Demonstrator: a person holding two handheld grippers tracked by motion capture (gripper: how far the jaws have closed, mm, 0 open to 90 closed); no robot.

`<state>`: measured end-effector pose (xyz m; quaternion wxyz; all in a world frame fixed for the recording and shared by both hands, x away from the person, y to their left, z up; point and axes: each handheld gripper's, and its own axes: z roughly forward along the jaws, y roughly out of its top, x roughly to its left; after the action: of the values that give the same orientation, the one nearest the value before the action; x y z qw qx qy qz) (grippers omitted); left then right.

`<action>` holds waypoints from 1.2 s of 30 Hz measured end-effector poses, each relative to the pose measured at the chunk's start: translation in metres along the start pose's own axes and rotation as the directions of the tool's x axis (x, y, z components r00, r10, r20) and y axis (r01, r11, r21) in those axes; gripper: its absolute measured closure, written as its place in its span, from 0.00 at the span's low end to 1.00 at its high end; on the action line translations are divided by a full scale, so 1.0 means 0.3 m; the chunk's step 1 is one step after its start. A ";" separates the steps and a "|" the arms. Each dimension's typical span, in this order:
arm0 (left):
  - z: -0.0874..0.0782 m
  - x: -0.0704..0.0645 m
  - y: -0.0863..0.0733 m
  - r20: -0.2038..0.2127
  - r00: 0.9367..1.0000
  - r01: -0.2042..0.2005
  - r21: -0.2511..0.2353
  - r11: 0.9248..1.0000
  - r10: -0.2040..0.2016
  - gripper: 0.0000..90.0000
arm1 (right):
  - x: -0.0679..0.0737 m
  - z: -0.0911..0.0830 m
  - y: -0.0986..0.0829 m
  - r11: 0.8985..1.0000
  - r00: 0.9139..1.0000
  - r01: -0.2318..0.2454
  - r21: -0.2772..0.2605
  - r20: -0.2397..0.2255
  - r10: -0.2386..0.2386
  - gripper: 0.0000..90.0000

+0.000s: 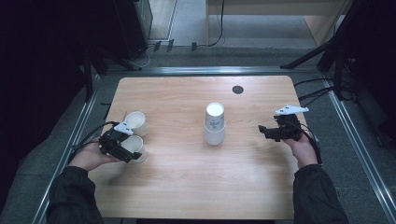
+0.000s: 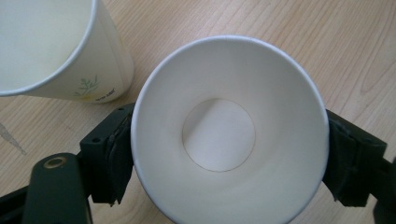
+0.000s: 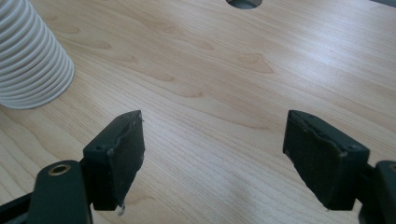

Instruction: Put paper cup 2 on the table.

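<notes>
An upright white paper cup (image 1: pixel 134 145) (image 2: pixel 229 140) stands at the table's left side, empty inside. My left gripper (image 1: pixel 132 154) (image 2: pixel 224 158) is shut on it, one jaw pressed against each side of its wall. A second upright paper cup (image 1: pixel 136 122) (image 2: pixel 51 51) with a small leaf print stands just behind it, close but apart. A stack of upside-down paper cups (image 1: pixel 215 123) (image 3: pixel 32 56) stands in the middle of the table. My right gripper (image 1: pixel 262 132) (image 3: pixel 215 158) hovers open near the right edge, pointing toward the stack, with only bare wood between its jaws.
The wooden table (image 1: pixel 187 186) has a round cable hole (image 1: pixel 237 89) (image 3: pixel 243 3) at the back, right of centre. Metal rails run along the table's sides, with dark stands and cables on the floor beyond.
</notes>
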<state>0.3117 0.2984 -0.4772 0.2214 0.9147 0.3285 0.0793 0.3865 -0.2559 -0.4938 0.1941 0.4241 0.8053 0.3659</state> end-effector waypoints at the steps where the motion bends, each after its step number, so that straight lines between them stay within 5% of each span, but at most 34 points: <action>1: -0.001 0.000 0.001 0.006 1.000 0.001 -0.002 1.000 -0.001 0.17 | 0.000 0.001 -0.001 1.000 1.000 -0.001 0.003 -0.001 0.001 0.23; 15: -0.075 0.008 0.006 0.038 0.999 0.033 -0.068 0.997 -0.031 0.15 | -0.006 0.001 -0.003 1.000 1.000 0.009 0.015 0.006 -0.009 0.23; 22: -0.142 0.013 0.023 0.055 0.996 0.077 -0.163 0.984 -0.069 0.15 | -0.003 0.004 -0.003 1.000 1.000 0.013 0.020 0.001 -0.013 0.23; 30: -0.180 -0.001 0.089 0.040 0.992 0.125 -0.272 0.954 -0.118 0.16 | 0.004 0.008 -0.008 0.999 1.000 0.023 0.032 -0.008 -0.023 0.23; 36: -0.169 -0.038 0.152 0.031 0.995 0.105 -0.296 0.950 -0.100 0.16 | 0.004 0.000 -0.015 0.999 1.000 0.022 0.033 -0.009 -0.022 0.23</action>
<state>0.3141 0.2779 -0.4113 0.3626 0.8535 0.3581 0.1088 0.3835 -0.2566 -0.4971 0.1879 0.4168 0.8167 0.3522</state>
